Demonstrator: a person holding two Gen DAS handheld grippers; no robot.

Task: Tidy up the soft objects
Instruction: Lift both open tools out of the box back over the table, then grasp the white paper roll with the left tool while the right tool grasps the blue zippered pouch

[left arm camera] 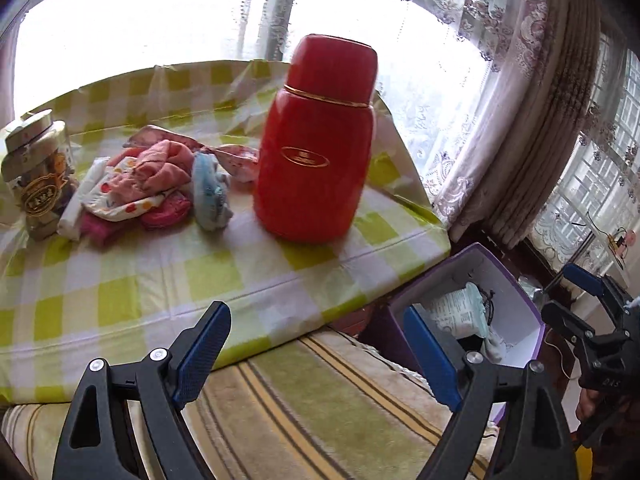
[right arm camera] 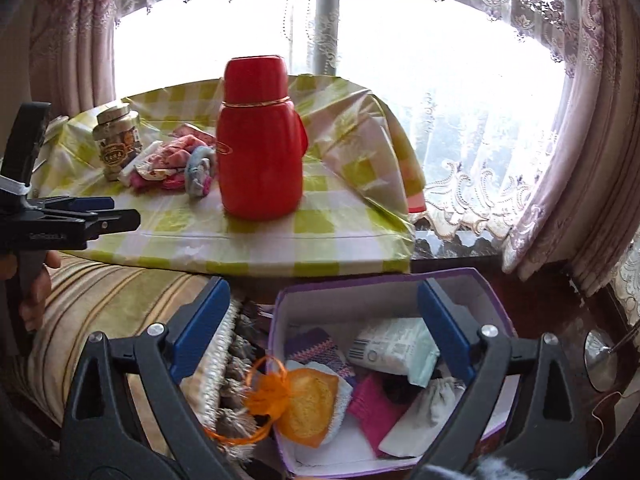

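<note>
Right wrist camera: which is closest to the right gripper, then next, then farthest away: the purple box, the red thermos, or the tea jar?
1. Purple box, right below the right gripper.
2. Red thermos, standing mid-table beyond the box.
3. Tea jar, far back on the table's left.

A loose pile of small pink, white and dotted cloth pieces (left arm camera: pixel 136 184) lies crumpled on the checked worktop (left arm camera: pixel 208 276), with a light-blue sock bundle (left arm camera: pixel 210 192) touching its right side. Below the worktop's edge, the open purple box (right arm camera: pixel 280 320) holds an orange-netted sponge (right arm camera: pixel 308 404), a pink cloth (right arm camera: pixel 370 404), a striped purple piece (right arm camera: pixel 316 344) and a printed tissue pack (right arm camera: pixel 394 350).
</note>
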